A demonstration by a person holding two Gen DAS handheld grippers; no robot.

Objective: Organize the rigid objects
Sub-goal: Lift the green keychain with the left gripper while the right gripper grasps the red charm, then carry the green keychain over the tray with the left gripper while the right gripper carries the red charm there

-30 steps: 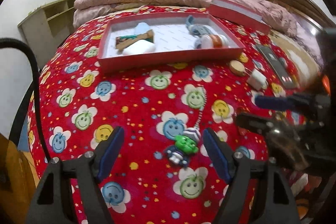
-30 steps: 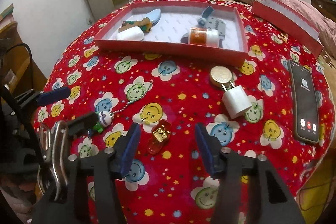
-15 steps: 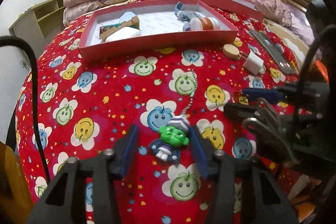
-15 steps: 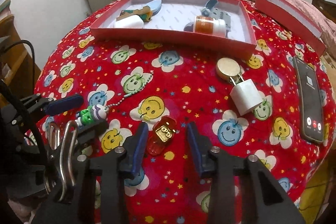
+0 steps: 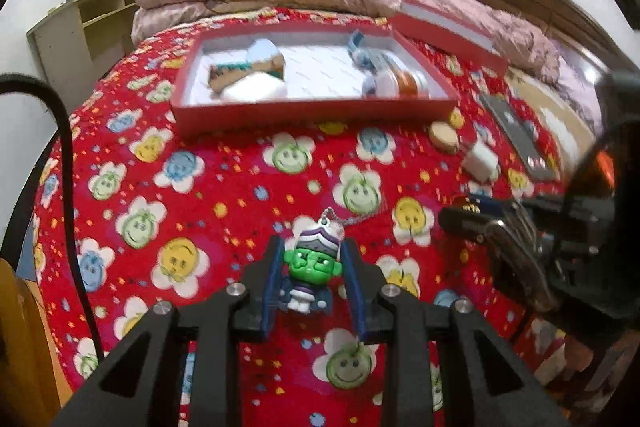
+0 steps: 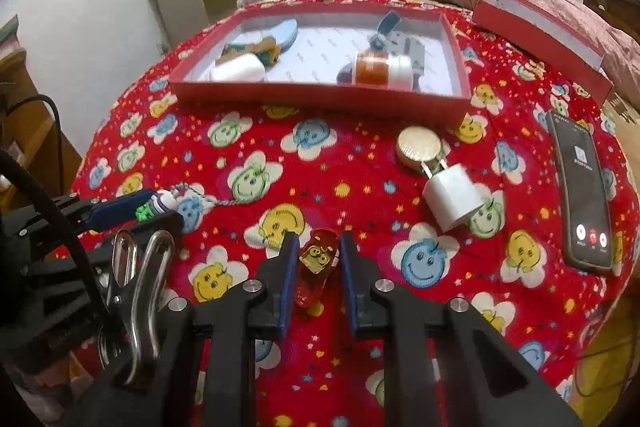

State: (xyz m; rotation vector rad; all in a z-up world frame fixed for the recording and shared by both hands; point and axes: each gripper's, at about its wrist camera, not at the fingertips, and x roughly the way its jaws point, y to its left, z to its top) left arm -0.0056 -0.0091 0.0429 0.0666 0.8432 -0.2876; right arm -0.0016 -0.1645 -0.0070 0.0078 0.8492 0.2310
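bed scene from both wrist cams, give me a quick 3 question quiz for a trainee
1. True or false: the left gripper has its fingers on either side of the green-faced figurine keychain.
2. Which thing sits between the fingers of the right gripper? A) the white charger plug B) the red and gold charm C) the black phone
3. Fill in: the orange-labelled bottle lies inside the red ____.

Key
1. True; the keychain's bead chain trails away over the red smiley-flower blanket.
2. B, the red and gold charm; the white charger plug and black phone lie further right, untouched.
3. Tray: the red tray ahead.
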